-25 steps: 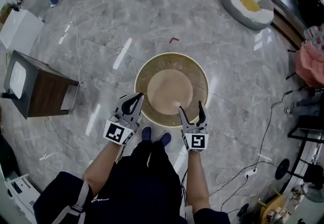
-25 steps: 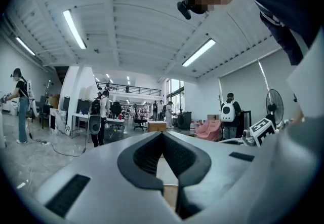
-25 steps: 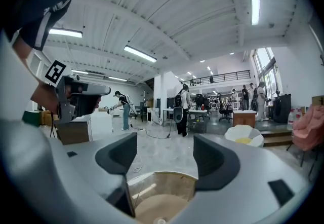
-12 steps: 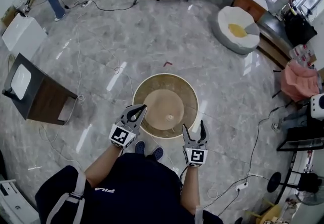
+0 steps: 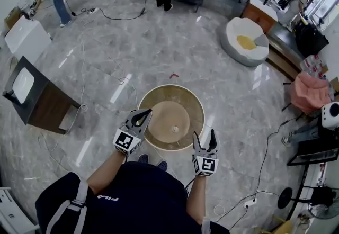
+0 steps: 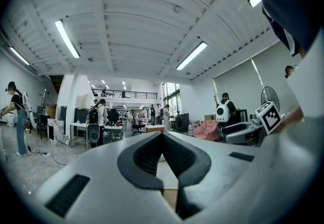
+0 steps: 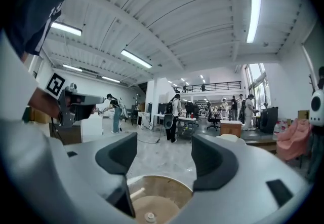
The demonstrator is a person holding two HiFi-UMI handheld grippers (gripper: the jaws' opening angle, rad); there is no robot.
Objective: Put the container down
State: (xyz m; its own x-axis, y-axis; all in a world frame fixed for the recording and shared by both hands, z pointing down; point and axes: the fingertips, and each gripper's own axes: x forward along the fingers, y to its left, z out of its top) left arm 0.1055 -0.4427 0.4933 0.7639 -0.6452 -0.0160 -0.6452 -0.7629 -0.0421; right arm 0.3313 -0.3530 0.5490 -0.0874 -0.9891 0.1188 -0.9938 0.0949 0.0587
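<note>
Tan round container [image 5: 151, 101] is sitting flat on the marble floor [image 5: 212, 69] now. Over the last second both grippers have backed up off its rim, so I'd call the put-down basically done. Left gripper [image 5: 142, 115] has its jaws pinched together on nothing, and right gripper [image 5: 204, 135] is spread wide and empty, both hanging by the near rim.

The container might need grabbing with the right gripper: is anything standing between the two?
Nothing visible does. The right gripper, jaws apart, hangs over the near rim of the container, which sits on the floor. In the right gripper view only open air shows between the jaws and the container below.
</note>
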